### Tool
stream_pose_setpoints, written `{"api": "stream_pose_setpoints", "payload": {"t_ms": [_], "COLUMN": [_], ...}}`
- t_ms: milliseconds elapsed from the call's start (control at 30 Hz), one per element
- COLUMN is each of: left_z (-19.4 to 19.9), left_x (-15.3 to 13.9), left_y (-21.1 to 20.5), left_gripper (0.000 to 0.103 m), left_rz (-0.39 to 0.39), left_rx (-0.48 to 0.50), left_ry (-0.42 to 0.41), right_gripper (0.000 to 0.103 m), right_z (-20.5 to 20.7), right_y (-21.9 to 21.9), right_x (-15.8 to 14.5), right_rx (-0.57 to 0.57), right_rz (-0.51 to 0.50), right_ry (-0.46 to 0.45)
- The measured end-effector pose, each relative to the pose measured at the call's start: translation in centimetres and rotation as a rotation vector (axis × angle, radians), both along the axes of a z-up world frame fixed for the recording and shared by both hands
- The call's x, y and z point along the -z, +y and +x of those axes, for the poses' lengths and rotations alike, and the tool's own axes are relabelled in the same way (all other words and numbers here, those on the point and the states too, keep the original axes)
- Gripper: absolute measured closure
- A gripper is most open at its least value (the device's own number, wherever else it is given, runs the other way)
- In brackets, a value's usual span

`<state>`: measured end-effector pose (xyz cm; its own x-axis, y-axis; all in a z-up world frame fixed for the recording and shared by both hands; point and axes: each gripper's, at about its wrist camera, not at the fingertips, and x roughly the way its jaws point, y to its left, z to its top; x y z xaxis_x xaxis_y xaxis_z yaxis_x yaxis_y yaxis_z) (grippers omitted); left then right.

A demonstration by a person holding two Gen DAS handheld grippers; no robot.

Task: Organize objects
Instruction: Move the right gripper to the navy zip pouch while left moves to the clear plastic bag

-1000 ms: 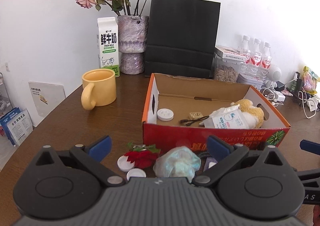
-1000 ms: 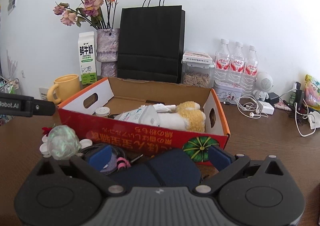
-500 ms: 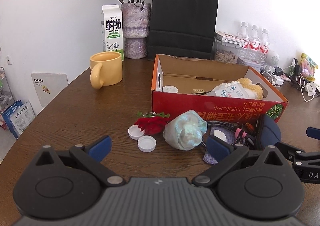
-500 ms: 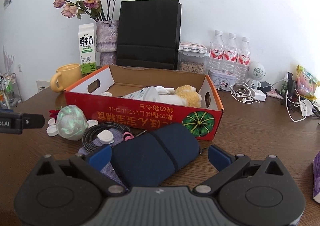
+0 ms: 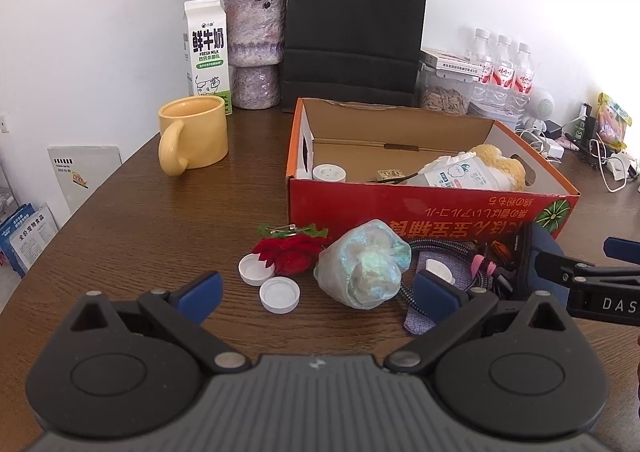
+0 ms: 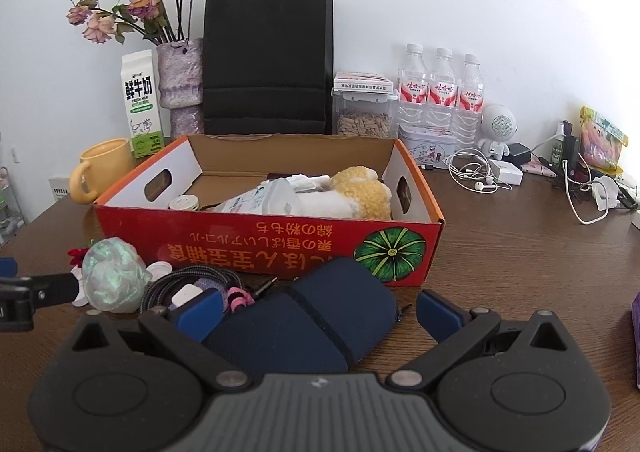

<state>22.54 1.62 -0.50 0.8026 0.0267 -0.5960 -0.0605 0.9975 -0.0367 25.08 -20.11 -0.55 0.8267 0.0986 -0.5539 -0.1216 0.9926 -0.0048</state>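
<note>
1. The left gripper was wide open and held nothing, its fingers flanking a crumpled iridescent bag and two white caps.
2. The right gripper was wide open and empty, straddling a navy pouch lying near the red box.

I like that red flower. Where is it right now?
In the left wrist view the red flower lies on the table in front of the red box, between two white caps and the crumpled shiny wrap.
</note>
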Motion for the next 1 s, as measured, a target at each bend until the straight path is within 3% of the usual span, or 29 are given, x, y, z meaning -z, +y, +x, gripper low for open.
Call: {"api": "stream_pose_setpoints", "payload": {"t_ms": [600,1000], "left_z": [3.6,4.9], "left_x": [1.7,3.1], "left_y": [-1.2,-2.3], "left_gripper": [0.0,0.039], "left_rz": [-0.022,-0.048], "left_rx": [0.015,0.067], "left_ry": [0.038,0.075], "right_gripper": [0.0,0.003], "right_z": [3.6,3.8], "right_y": [-0.9,-2.4], "right_x": [3.2,4.6], "right_rx": [0.044,0.043], "right_rz": [0.04,0.137], "right_ry": [0.1,0.113]}}
